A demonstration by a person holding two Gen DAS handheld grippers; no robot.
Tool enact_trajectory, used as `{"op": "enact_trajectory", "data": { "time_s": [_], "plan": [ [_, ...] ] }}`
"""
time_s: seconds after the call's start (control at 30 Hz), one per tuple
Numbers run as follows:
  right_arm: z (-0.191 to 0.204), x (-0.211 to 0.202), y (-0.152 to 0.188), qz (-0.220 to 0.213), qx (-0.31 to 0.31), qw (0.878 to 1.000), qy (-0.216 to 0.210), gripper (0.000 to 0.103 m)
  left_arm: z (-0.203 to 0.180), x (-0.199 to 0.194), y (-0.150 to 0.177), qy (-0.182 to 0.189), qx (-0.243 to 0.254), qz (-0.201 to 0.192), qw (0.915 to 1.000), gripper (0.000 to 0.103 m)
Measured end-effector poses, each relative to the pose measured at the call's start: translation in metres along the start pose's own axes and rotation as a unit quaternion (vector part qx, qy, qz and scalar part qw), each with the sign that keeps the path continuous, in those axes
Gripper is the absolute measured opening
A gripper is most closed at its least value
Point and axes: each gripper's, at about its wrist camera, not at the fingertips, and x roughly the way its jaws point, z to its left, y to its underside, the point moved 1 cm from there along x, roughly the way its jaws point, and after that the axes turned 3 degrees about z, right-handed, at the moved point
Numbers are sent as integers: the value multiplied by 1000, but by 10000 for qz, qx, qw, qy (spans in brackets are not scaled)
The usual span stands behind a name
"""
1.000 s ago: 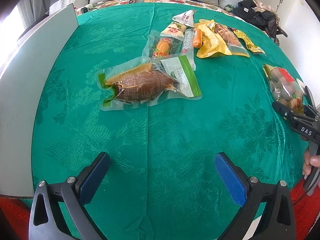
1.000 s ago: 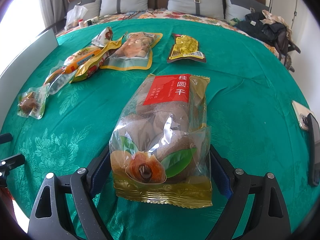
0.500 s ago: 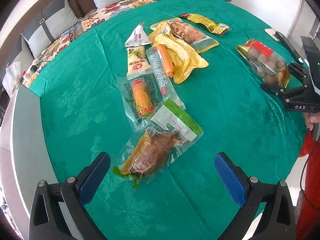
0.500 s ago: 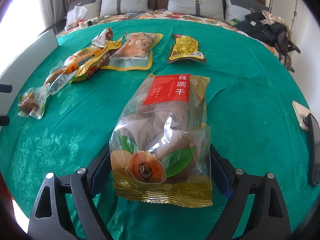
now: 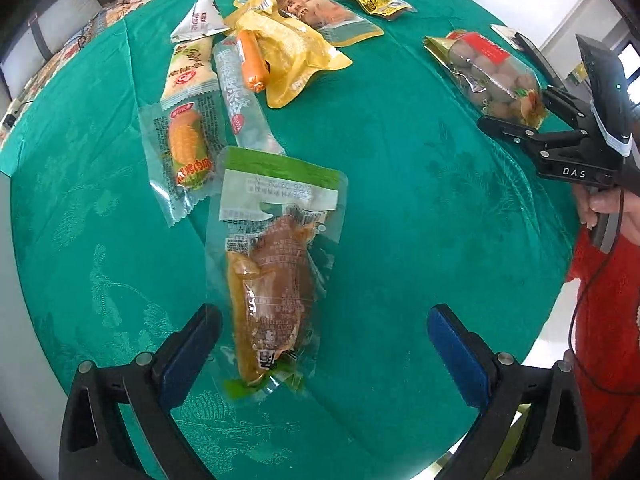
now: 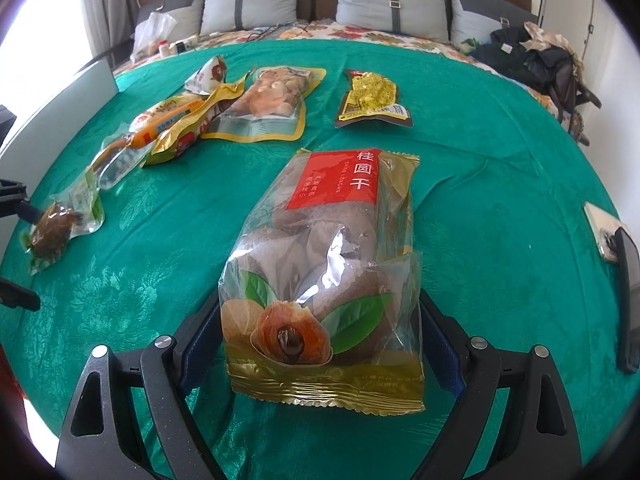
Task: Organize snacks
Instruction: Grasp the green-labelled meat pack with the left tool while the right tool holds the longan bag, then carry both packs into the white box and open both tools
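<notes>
Snack packs lie on a round table under a green cloth (image 5: 420, 208). My left gripper (image 5: 326, 356) is open just above the cloth. A clear vacuum pouch of brown meat (image 5: 276, 272) with a green top lies between its fingers, close to the left finger (image 5: 192, 348). My right gripper (image 6: 320, 344) is open, its fingers flanking the near end of a clear bag of dried longan (image 6: 328, 248) with a red label, which rests on the cloth. The left wrist view shows that bag (image 5: 492, 76) and the right gripper (image 5: 516, 108) at the right.
Further back lie a corn pack (image 5: 188, 148), an orange sausage (image 5: 250, 60), a yellow pouch (image 5: 296, 52) and a small yellow packet (image 6: 372, 96). A phone (image 6: 600, 228) sits at the right table edge. A white panel (image 6: 72, 92) stands at the left. A person's hand (image 5: 608, 208) holds the right gripper.
My left gripper has swung round and moved in on the meat pouch, which now lies between its fingers. The right gripper and the longan bag have stayed put.
</notes>
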Motion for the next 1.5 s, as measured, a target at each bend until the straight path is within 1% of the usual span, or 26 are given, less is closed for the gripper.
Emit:
{"op": "enact_trajectory", "data": {
  "time_s": [0.13,0.2,0.23,0.27,0.3,0.33,0.37,0.5,0.57,0.6,0.67,0.7,0.73,0.77,0.83,0.9,1.0,1.03,1.1,1.13,1.2,1.27,1.33,1.37,1.4,1.5],
  "plan": [
    [0,0,-1,-16,-3,10000,5,91,8,2,-12,-575,-283,-189,9978,101],
    [0,0,0,-28,-10,10000,2,91,8,9,-15,-867,-209,-38,9960,93],
    [0,0,0,-26,-20,10000,-7,91,7,7,-15,-819,-182,-108,9964,89],
    [-1,0,0,-12,-36,10000,-23,91,5,5,-15,-721,-133,-101,9973,77],
    [-1,0,-1,24,-56,10000,-46,91,2,3,-14,-627,-100,-96,9979,58],
    [-2,0,-1,75,-77,9999,-76,91,-3,2,-16,-585,-91,-112,9982,44],
    [-3,0,-2,135,-104,9998,-107,91,-5,-1,-14,-573,-126,-138,9982,38],
    [-11,-3,-3,354,-5,9989,-295,90,-5,-5,-2,-377,-524,-357,9973,32],
    [-22,-8,-3,386,360,9964,-666,89,0,-12,8,-88,-914,-598,9940,30],
    [-32,-14,-4,279,685,9925,-974,89,1,-16,14,68,-1123,-735,9909,29],
    [-55,-30,-4,-155,1420,9766,-1606,89,7,-22,21,373,-1465,-975,9837,29],
    [-67,-36,-3,-325,1713,9692,-1741,89,5,-25,27,480,-1565,-1068,9807,29],
    [-75,-39,-2,-414,1903,9658,-1714,89,5,-26,30,528,-1617,-1128,9790,29],
    [-80,-41,-2,-426,1975,9663,-1594,90,3,-25,34,538,-1637,-1170,9781,29],
    [-76,-40,-7,-320,1812,9742,-1306,90,5,-22,37,534,-1670,-1201,9772,29],
    [-60,-41,-17,-236,1547,9815,-1105,90,0,-21,44,508,-1715,-1227,9762,29],
    [-23,-39,-34,-86,967,9920,-808,90,-2,-22,47,545,-1857,-1370,9715,29],
    [-9,-36,-38,11,682,9957,-621,89,-2,-23,48,559,-1903,-1426,9697,29],
    [15,-26,-43,219,15,9997,96,90,1,-30,52,602,-2010,-1553,9653,29],
    [19,-23,-41,343,-231,9983,412,86,2,-35,55,649,-2067,-1623,9627,29],
    [18,-21,-39,479,-300,9962,668,65,5,-49,63,740,-2153,-1810,9568,29],
    [8,-28,-36,555,-52,9972,504,60,7,-66,73,825,-2224,-2021,9502,29],
    [-6,-41,-31,478,293,9981,245,59,9,-83,83,925,-2306,-2237,9425,29],
    [-10,-51,-29,372,536,9979,-19,59,10,-91,88,978,-2342,-2351,9383,29],
    [-16,-59,-29,255,835,9953,-412,58,11,-99,92,1026,-2379,-2451,9342,29],
    [-28,-81,-26,11,1654,9735,-1578,58,17,-121,106,1144,-2526,-2728,9212,29]
  ]
}}
